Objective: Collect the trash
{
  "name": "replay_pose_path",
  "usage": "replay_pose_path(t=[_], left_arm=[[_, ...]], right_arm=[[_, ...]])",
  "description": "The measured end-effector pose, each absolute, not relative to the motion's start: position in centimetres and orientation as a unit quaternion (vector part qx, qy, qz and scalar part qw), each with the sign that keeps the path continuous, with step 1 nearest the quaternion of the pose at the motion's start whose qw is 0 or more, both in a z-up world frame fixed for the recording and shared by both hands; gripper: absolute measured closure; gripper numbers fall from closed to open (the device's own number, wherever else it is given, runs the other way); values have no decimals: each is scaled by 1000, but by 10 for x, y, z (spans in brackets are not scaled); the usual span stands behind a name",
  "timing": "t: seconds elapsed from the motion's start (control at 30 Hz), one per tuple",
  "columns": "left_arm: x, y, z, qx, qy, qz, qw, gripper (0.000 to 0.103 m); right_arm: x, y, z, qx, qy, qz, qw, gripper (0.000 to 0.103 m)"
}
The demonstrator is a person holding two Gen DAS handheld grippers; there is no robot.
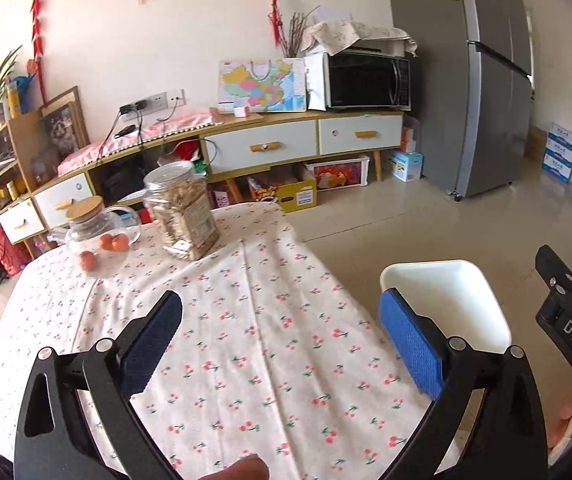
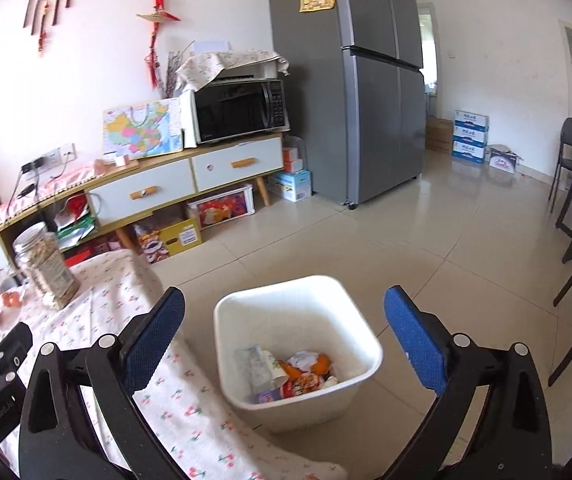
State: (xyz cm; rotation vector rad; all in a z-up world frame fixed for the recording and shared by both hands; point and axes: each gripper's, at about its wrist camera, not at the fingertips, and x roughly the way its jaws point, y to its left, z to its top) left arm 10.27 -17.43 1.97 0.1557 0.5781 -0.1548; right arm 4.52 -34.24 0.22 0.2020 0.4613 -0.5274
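Both my left gripper (image 1: pixel 282 340) and right gripper (image 2: pixel 286 340) are wide open and empty, the trash (image 2: pixel 289 372) sits inside the white bin (image 2: pixel 361 320), so I'd check the table (image 1: pixel 246 280) beside the bin for leftovers.

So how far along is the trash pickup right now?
Mostly done, it seems: wrappers and scraps lie in the white bin. Nothing is in hand; both tongs, left and right, are open and empty. The tablecloth shows no litter, only a jar and teapot.
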Motion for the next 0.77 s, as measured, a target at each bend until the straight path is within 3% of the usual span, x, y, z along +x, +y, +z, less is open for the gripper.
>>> replay_pose_path(t=[0.43, 0.77], left_arm=[[51, -50, -9, 39, 267, 4, 963, 7], [51, -26, -19, 26, 281, 10, 959, 7]], right_arm=[[31, -231, -13, 17, 221, -172, 960, 7], [32, -203, -22, -18, 220, -154, 963, 7]])
